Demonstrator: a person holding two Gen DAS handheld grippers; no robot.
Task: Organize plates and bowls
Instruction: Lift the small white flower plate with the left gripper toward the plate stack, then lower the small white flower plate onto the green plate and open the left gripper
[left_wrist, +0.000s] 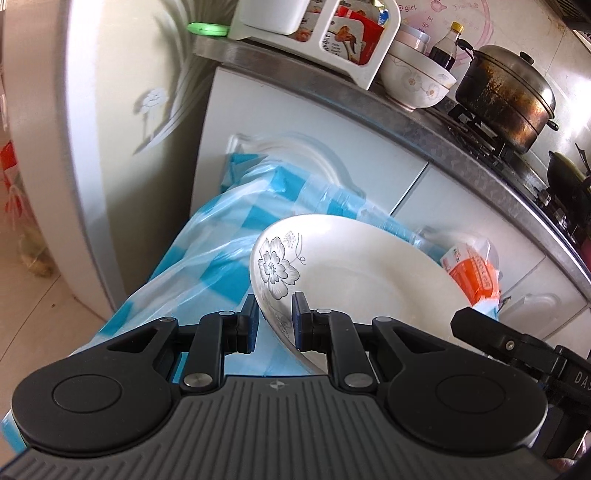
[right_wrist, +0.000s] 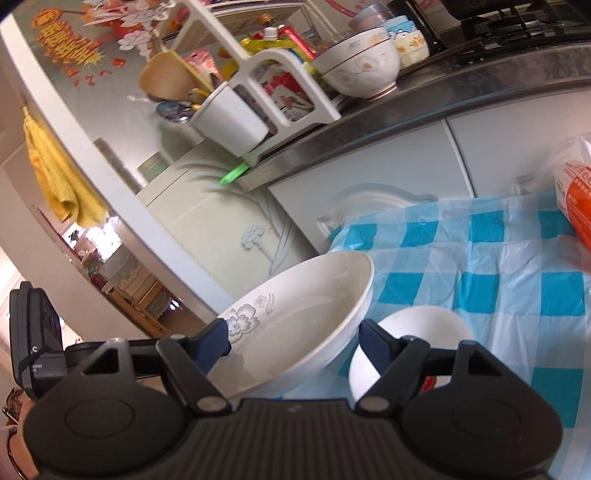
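The left gripper (left_wrist: 274, 317) has its blue pads pinched right onto the rim of a white plate (left_wrist: 354, 266) with a grey flower print, so the plate sits tilted up in the air above the blue-and-white checked tablecloth (left_wrist: 207, 251). From the right wrist view, that same plate (right_wrist: 295, 317) sits between the right gripper's (right_wrist: 295, 341) fingers, which are spread wide. The left pad looks like it's against the flowered rim, while the right pad is just beside the plate's outer edge; can't really tell if it's touching.

Under the right finger there's a smaller white bowl (right_wrist: 410, 343) resting on the cloth (right_wrist: 498, 266). An orange and white packet (right_wrist: 576, 199) lies at the far right of the table.

Up on the steel counter (left_wrist: 406, 107) there's a flowered bowl (left_wrist: 417, 81) next to a white rack (left_wrist: 332, 40), with a stained metal pot (left_wrist: 506, 99) on the stove beyond.
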